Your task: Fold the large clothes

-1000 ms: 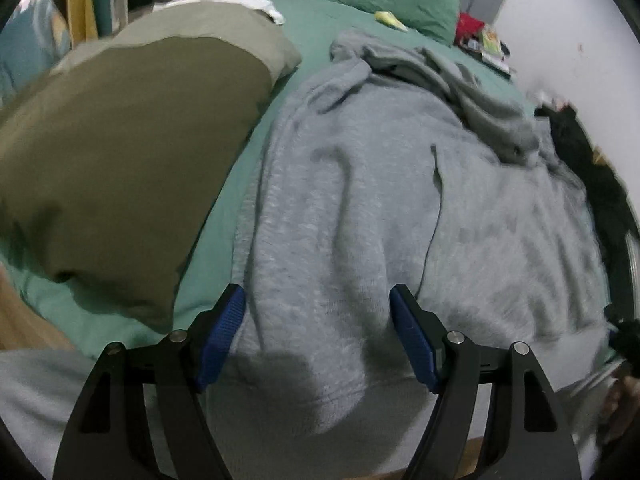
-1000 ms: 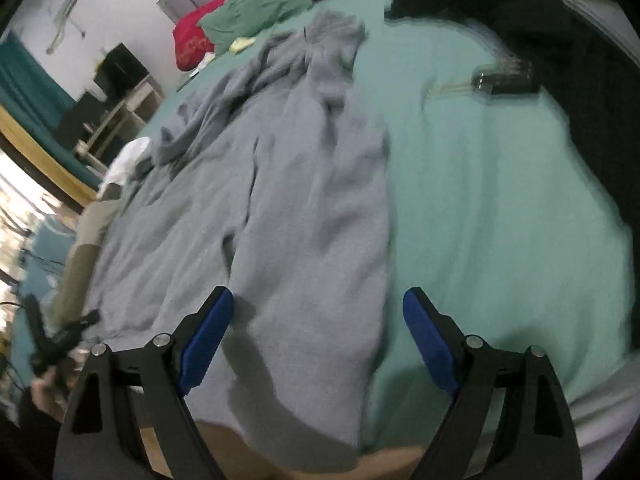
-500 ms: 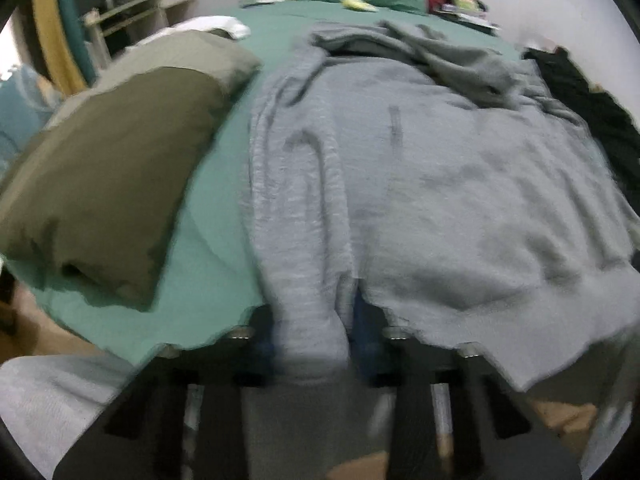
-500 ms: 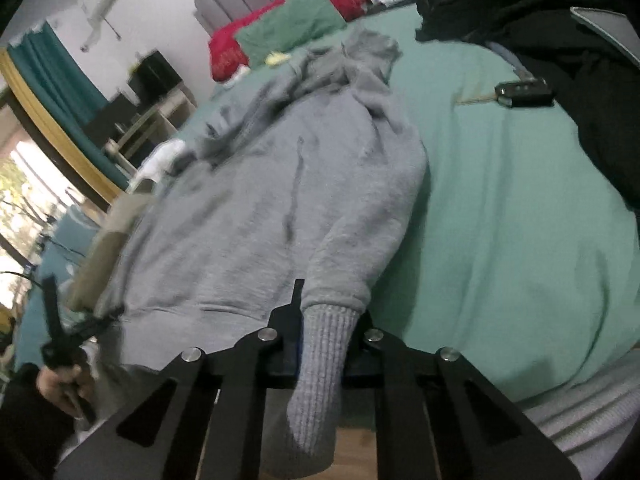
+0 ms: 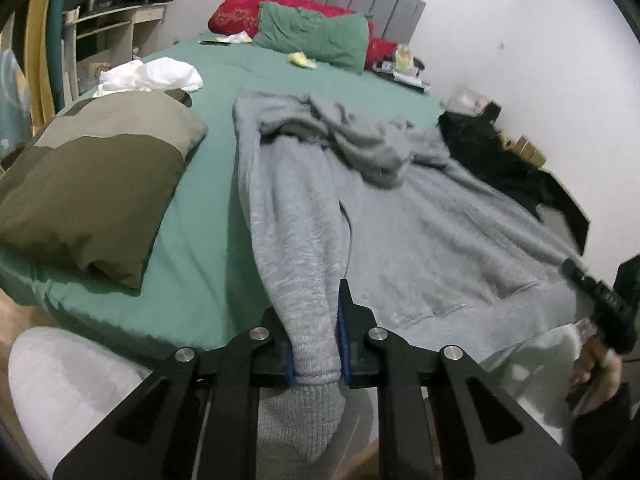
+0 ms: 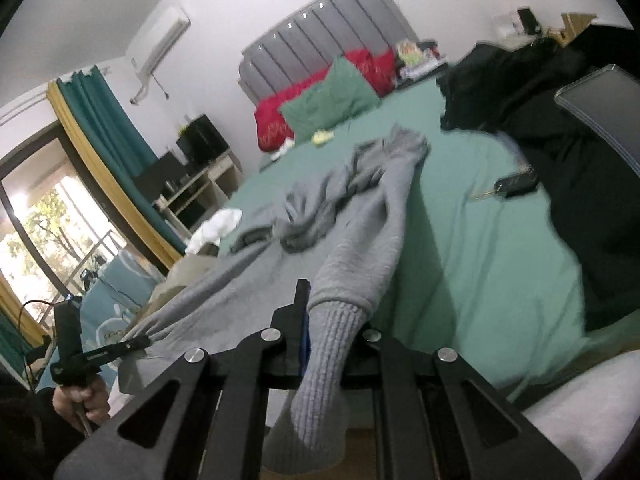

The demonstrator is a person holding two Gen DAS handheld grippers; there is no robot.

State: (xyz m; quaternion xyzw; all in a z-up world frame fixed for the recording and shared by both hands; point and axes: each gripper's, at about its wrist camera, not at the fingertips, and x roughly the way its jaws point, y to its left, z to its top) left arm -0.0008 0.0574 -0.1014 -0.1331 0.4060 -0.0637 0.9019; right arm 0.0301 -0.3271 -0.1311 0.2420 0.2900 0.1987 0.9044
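Note:
A large grey hoodie [image 5: 420, 236] lies spread on a green bed sheet [image 5: 200, 220], its hood bunched at the far end. My left gripper [image 5: 316, 344] is shut on the ribbed cuff of one grey sleeve [image 5: 304, 256] and lifts it near the bed's front edge. My right gripper [image 6: 328, 344] is shut on the ribbed cuff of the other grey sleeve [image 6: 360, 264], also lifted off the sheet [image 6: 480, 264]. The hoodie body [image 6: 240, 276] stays on the bed between them.
An olive pillow [image 5: 92, 184] lies left of the hoodie. Black clothes [image 5: 504, 160] lie on its right, with a car key [image 6: 512, 186] and a tablet [image 6: 604, 100] nearby. Red and green pillows [image 5: 312, 32] sit at the grey headboard. A white cloth [image 5: 156, 74] lies far left.
Both grippers were open over the hoodie a second ago; each has since closed on a sleeve cuff and raised it, tilting the views up toward the headboard.

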